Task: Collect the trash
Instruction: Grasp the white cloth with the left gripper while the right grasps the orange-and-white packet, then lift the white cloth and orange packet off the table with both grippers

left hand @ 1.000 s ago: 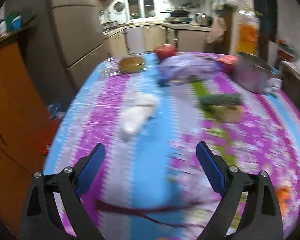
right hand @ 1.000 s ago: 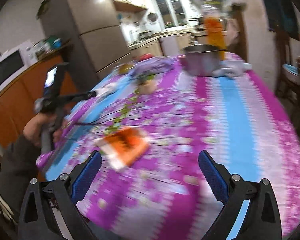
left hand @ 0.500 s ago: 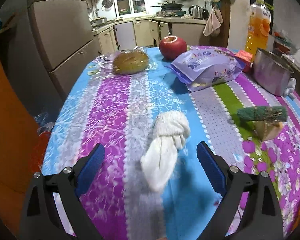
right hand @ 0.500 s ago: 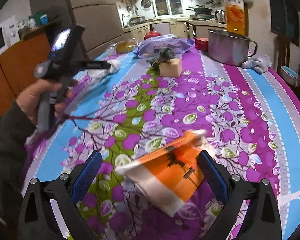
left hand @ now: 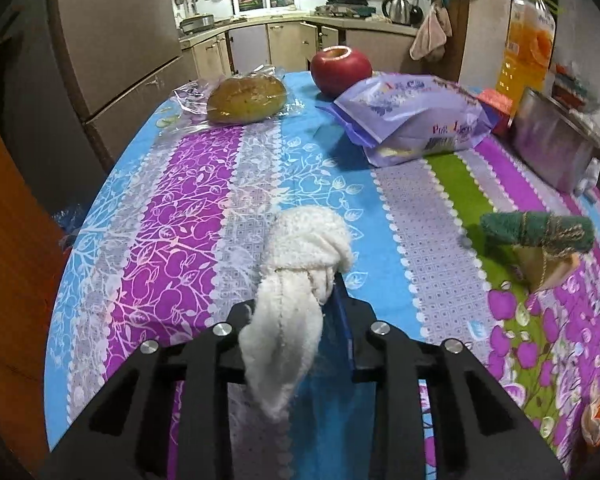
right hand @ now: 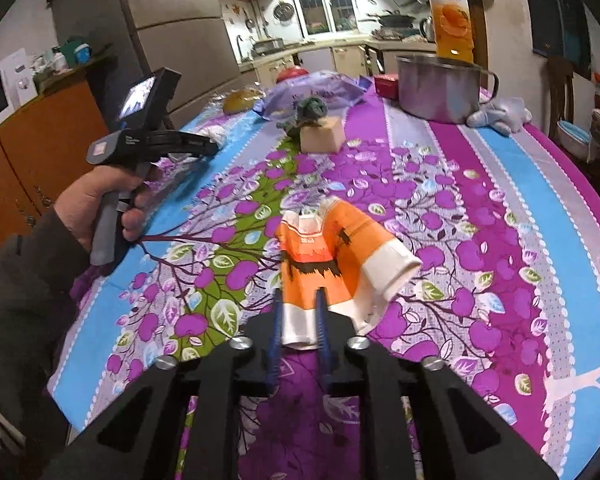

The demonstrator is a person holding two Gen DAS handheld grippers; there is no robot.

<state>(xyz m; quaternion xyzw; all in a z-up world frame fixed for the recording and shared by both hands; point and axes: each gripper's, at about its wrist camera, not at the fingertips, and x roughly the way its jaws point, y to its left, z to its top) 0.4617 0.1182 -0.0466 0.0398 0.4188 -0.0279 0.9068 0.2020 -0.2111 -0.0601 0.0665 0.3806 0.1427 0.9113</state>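
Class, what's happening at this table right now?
A person is clearing trash with two hand-held tongs. The left tongs have just closed on a white knotted cloth; the right tongs have just closed on a crumpled orange paper cup. Both items are still down at the flowered tablecloth.

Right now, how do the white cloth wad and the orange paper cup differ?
The white cloth wad is soft, fuzzy and knotted; the orange paper cup is stiff paper, crushed flat. The wad is plain white; the cup is orange with white trim. The left gripper pinches the wad; the right gripper pinches the cup. Both jaws just closed.
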